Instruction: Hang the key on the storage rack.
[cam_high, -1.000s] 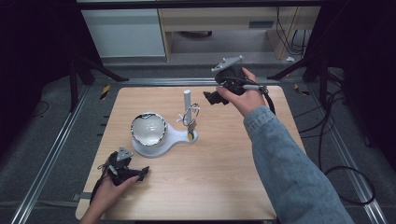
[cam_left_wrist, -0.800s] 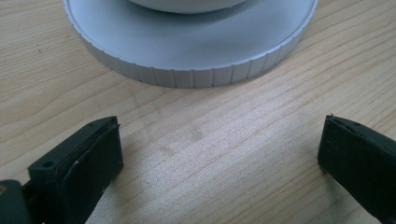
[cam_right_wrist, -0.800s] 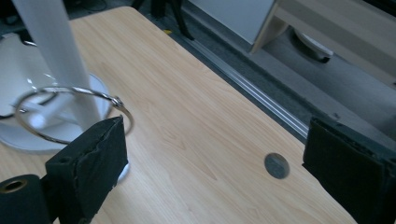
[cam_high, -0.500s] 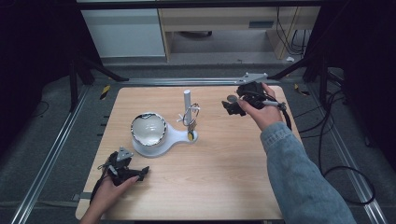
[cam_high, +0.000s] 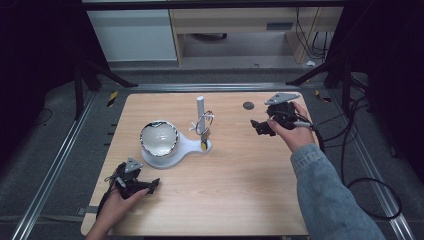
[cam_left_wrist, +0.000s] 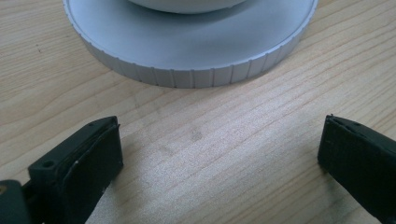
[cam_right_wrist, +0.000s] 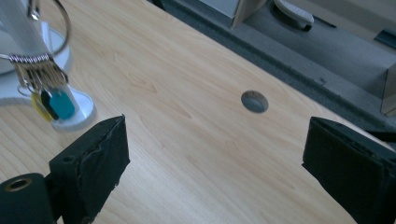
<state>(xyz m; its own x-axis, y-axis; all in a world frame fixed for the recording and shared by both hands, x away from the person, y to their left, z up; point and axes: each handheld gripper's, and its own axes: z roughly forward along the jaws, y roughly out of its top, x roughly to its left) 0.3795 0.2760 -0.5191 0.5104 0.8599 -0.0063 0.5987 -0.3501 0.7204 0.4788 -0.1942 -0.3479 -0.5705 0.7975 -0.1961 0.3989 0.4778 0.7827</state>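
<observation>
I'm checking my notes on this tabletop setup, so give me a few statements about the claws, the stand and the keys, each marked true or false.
1. The right claw is open and holds nothing. True.
2. The left claw is shut on the stand's round base. False: in the left gripper view its jaws stand wide apart over bare wood, short of the ribbed base.
3. A bunch of keys hangs on the white stand. True.
4. The bowl lies upside down on the table beside the stand. False: it sits open side up on the stand's base.
5. The round hole in the table lies at its near edge. False: it is near the far edge.
</observation>
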